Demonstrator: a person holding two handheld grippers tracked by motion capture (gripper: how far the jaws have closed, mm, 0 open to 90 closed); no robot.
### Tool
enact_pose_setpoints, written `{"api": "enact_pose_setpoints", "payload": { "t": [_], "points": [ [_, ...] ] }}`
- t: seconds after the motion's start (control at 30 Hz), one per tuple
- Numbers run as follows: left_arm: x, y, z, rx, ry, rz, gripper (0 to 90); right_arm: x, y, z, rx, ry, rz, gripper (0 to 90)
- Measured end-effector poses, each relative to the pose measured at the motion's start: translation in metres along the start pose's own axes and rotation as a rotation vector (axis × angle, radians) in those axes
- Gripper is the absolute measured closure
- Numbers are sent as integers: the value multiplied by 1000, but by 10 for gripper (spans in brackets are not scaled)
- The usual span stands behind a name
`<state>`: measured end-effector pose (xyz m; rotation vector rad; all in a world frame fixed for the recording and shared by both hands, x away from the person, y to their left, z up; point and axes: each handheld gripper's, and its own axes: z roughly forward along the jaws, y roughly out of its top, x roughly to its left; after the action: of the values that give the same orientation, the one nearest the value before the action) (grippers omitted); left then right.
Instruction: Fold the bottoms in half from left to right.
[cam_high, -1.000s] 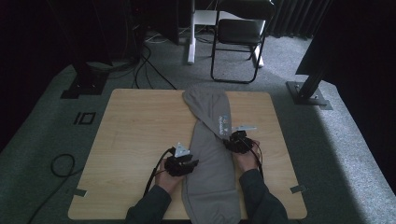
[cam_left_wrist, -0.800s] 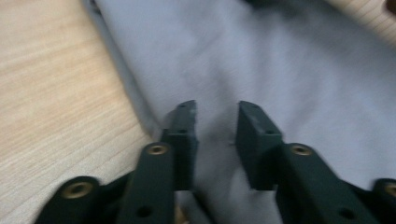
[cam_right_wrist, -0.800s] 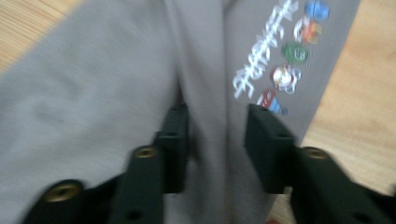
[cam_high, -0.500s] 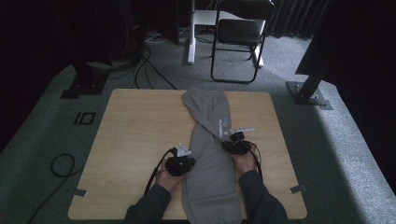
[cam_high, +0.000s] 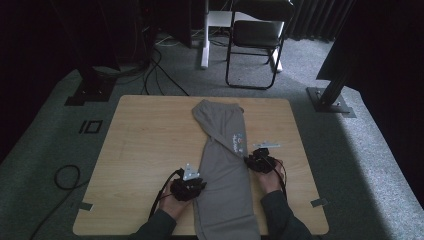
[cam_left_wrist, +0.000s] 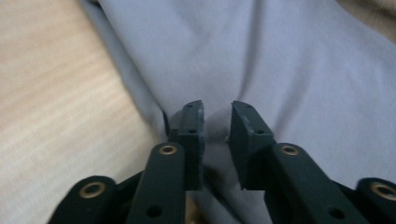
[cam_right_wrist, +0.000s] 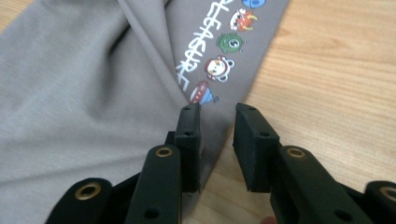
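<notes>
Grey sweatpants (cam_high: 225, 170) lie folded lengthwise down the wooden table (cam_high: 145, 145), their cuffs hanging over the near edge. A coloured cartoon print (cam_right_wrist: 219, 51) runs along the right side. My left gripper (cam_high: 198, 185) sits at the pants' left edge. Its jaws have just been opening and stand apart over a raised fold of grey cloth (cam_left_wrist: 280, 60), so the left gripper (cam_left_wrist: 217, 112) is not pressing on it. My right gripper (cam_high: 254, 162) is at the right edge below the print. The right gripper (cam_right_wrist: 217, 114) has also just been opening, with the cloth's edge (cam_right_wrist: 84, 84) lying between its jaws.
Bare wood lies to the left and right of the pants. Behind the table a folding chair (cam_high: 255, 35) stands on grey carpet, with stand bases (cam_high: 330, 100) and cables (cam_high: 65, 175) on the floor around it.
Both grippers have shifted a little toward the near edge of the table, staying at the pants' two sides. The pants' lower part drew narrower and has spread out again.
</notes>
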<state>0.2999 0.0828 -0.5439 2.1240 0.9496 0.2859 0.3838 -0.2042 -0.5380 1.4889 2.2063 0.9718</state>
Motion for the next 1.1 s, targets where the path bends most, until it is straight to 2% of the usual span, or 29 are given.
{"api": "enact_pose_setpoints", "payload": {
  "t": [0.1, 0.13, 0.2, 0.33, 0.47, 0.53, 0.6, 0.67, 0.7, 0.73, 0.8, 0.9, 1.0, 1.1],
  "points": [
    [3, 13, 6, -28, 24, 29, 700, 6, 7, -2, -38, 38, -28, 682],
    [4, 18, 10, -34, 30, 22, 699, 10, 11, -1, -51, 58, -45, 656],
    [9, 26, 19, -27, 36, 15, 699, 18, 21, 3, -73, 86, -92, 612],
    [16, 32, 35, 28, 33, 2, 713, 36, 41, 18, -65, 120, -163, 547],
    [15, 26, 36, 6, 26, -24, 771, 47, 54, 41, -37, 101, -219, 555],
    [13, 21, 34, 3, -3, -24, 803, 50, 58, 52, -19, 89, -238, 562],
    [10, 16, 31, -7, -10, -12, 820, 51, 60, 60, 3, 83, -245, 638],
    [9, 13, 28, -7, -16, -10, 826, 51, 63, 64, 18, 76, -244, 819],
    [9, 11, 26, -10, -19, -17, 832, 50, 65, 62, 15, 69, -228, 871],
    [9, 9, 24, -10, -25, -21, 841, 47, 67, 59, 9, 80, -190, 889],
    [6, 4, 21, -14, -35, -29, 851, 37, 70, 50, -24, 117, -107, 893],
    [-1, -3, 14, -12, -45, -23, 857, 17, 68, 35, -62, 122, -32, 895],
    [-8, -10, 8, -13, -47, -11, 856, -3, 57, 27, -64, 130, 25, 894],
    [-13, -13, 5, -10, -43, 2, 855, -17, 38, 29, -32, 138, 67, 891]
  ]
}}
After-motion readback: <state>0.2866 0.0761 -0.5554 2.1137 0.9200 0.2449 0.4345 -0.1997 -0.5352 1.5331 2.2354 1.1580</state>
